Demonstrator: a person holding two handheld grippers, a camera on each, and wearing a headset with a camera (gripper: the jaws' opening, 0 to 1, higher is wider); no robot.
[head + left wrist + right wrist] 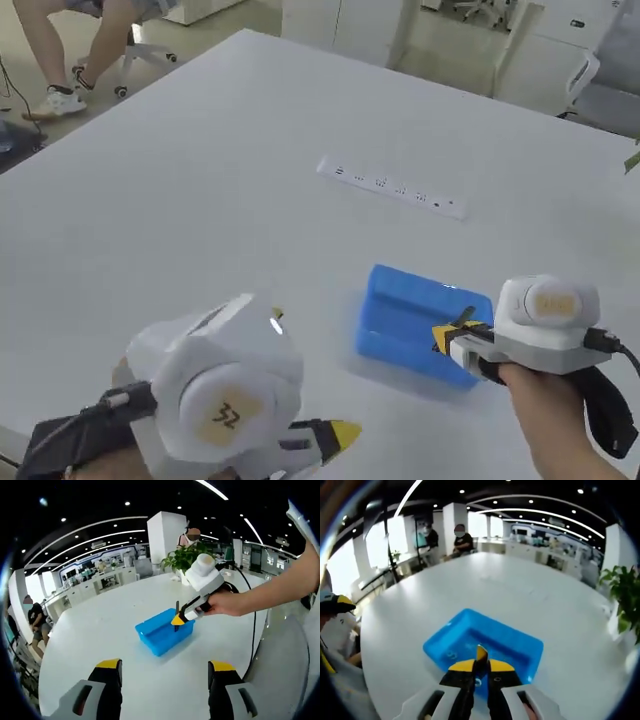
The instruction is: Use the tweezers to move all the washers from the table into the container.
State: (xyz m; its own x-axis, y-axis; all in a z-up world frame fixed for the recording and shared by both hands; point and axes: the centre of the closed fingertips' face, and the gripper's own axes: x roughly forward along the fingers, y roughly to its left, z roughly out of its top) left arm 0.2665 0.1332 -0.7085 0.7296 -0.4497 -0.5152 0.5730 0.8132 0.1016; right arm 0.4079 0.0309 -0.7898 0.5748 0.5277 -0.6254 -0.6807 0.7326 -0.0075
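my right tongs (481, 669) pinch the tweezers (481, 653), tip above the blue container (505, 630) on the tabletop (200, 150); a couple of washers (451, 655) lie inside it; my left tongs (165, 666) are spread and hold nothing; the job seems nearly done

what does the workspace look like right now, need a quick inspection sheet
surface: white table; washers left on it: nothing seen
job's things: blue container holds small washers; tweezers tip over it
clutter: power strip
grippers: left gripper open, holding nothing; right gripper shut on tweezers
cables: black cable hangs from the right gripper
surroundings: open office, potted plant, seated people
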